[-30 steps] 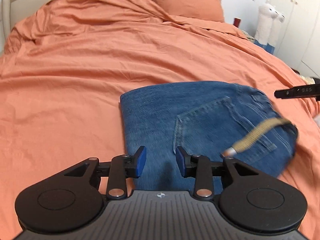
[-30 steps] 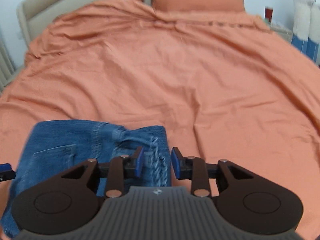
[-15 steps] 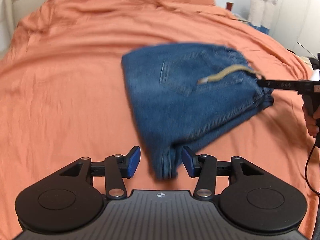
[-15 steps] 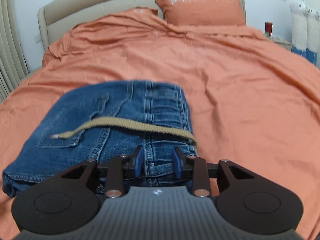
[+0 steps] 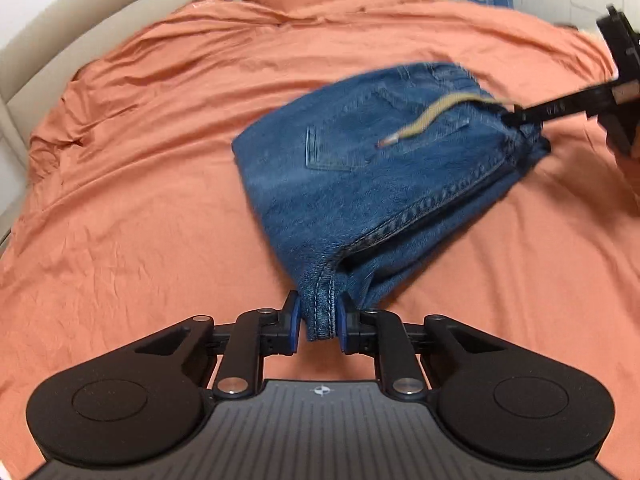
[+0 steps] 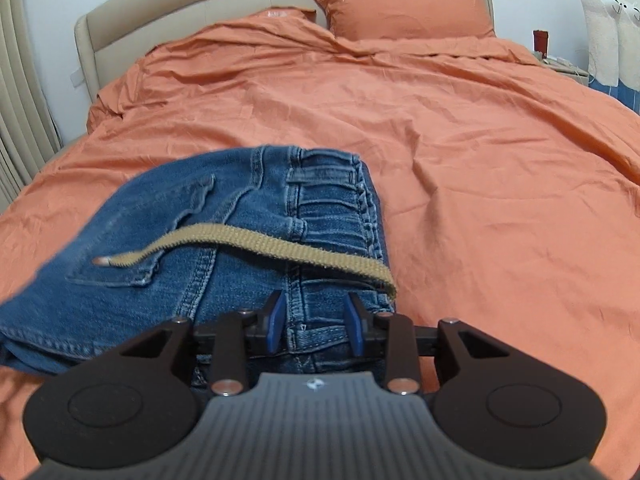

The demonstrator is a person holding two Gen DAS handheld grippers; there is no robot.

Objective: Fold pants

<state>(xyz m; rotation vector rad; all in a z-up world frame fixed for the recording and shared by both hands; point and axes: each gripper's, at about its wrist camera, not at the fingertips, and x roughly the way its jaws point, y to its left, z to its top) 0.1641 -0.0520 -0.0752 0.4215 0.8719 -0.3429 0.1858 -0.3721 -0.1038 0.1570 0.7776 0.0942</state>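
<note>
Start on your left: your left gripper (image 5: 318,326) is clamped on a hemmed, seamed corner of the pants (image 5: 384,184), the blue pads pressing the denim from both sides with the fabric bunched between them. From that pinch the folded bundle runs away from you and to the right, sagging a little in the middle above the orange bedspread (image 5: 140,200), so its long axis lies on a diagonal between your two hands rather than square to either one. A tan belt (image 5: 424,124) trails loose across the back pocket on top. At the far right end of that diagonal your right gripper (image 6: 316,324) is closed on the waistband end, its pads set either side of the belt-loop seam, with the denim filling the gap between them. In that view the bundle spreads away to the left and forward, and the belt crosses just ahead of the fingertips. So the pants hang between you, each hand owning one end, neither nearer the middle than the other. The coming move, as I judge it, turns on keeping that diagonal line taut and level: lower both ends together onto the bedspread, or the slack centre will touch first and the fold may slide open.
</note>
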